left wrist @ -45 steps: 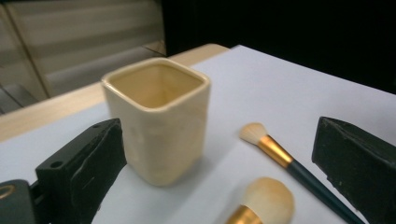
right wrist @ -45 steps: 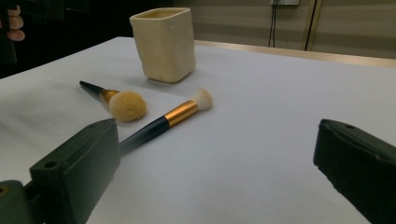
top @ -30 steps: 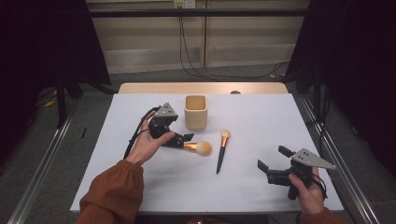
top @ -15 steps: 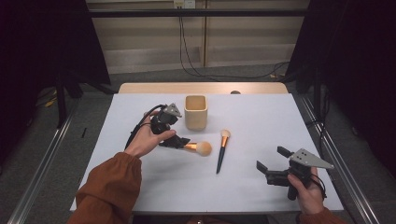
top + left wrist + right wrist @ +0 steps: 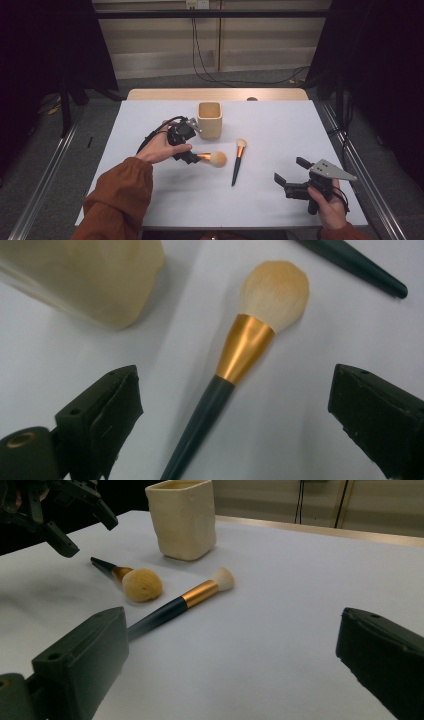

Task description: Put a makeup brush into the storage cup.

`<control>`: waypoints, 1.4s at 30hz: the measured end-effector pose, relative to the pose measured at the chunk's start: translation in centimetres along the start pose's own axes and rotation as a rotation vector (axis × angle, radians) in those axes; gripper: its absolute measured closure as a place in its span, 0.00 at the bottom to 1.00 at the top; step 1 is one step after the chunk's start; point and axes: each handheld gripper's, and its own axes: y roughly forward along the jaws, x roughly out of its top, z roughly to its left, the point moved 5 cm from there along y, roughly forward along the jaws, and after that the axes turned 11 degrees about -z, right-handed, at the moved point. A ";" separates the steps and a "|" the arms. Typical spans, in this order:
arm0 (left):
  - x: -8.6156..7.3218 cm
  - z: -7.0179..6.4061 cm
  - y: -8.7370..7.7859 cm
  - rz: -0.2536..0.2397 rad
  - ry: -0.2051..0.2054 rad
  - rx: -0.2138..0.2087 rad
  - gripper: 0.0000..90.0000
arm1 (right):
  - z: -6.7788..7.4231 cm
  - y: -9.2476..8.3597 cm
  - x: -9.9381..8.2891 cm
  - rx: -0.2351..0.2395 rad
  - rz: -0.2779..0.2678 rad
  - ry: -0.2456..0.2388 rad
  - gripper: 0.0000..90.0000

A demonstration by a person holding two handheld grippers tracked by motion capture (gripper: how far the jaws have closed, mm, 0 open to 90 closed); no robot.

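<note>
High view, left gripper [image 5: 189, 156]: sitting low over the handle end of the fluffy brush [image 5: 212, 159], roughly mid-worktop, just in front of the cup. Fingers are spread wide and have just been closing in a bit, with the brush handle between them but not pinched from what I can see.
High view, fluffy brush: lying flat on the white worktop [image 5: 280, 130], round tan head pointing toward the right side, gold collar behind it.
High view, thin brush [image 5: 238, 161]: lying just beside the fluffy one, on its right, pale tip toward the far edge, dark handle toward the person. The two aren't touching.
High view, cup [image 5: 209, 119]: cream, squarish, standing upright just behind both brushes.
High view, right gripper [image 5: 286, 172]: held near the front right corner, well apart from the brushes, fingers wide open, nothing in them.
Left gripper view, fingers [image 5: 102, 415]: one black pad on each side, big gap, and the fluffy brush [image 5: 240, 355] runs up the middle with clear worktop on both sides of the handle. Corner of the cup [image 5: 85, 277] top left, end of the thin brush [image 5: 360, 260] top right.
Right gripper view, fingers [image 5: 85, 660]: wide apart and empty, bare worktop between. Farther off: thin brush [image 5: 185, 602], fluffy brush [image 5: 140, 584], cup [image 5: 182, 517], and the left gripper [image 5: 82, 525] hanging over the fluffy brush's handle.
</note>
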 end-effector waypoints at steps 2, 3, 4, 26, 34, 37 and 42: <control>-0.1 0.0 0.3 0.028 0.007 -0.005 0.08 | 0.0 0.0 0.0 0.001 0.004 0.003 0.00; -0.1 0.0 0.3 0.028 0.007 -0.005 0.08 | 0.0 0.0 0.0 0.001 0.004 0.003 0.00; 0.0 0.0 0.5 0.037 0.000 -0.016 0.08 | 0.0 0.0 0.0 0.001 0.001 0.005 0.00; -0.9 0.1 3.6 0.187 0.044 -0.082 0.14 | 0.1 0.1 -0.1 0.005 0.008 -0.006 0.00; -1.0 0.4 4.3 0.229 0.062 -0.108 0.28 | 0.0 0.1 -0.2 0.004 0.010 -0.005 0.00; -1.0 0.7 4.6 0.232 0.044 -0.104 0.30 | 0.1 0.1 -0.2 0.004 0.009 -0.006 0.00; -0.9 0.9 4.7 0.242 0.046 -0.111 0.38 | 0.0 0.1 -0.2 0.003 0.008 -0.007 0.00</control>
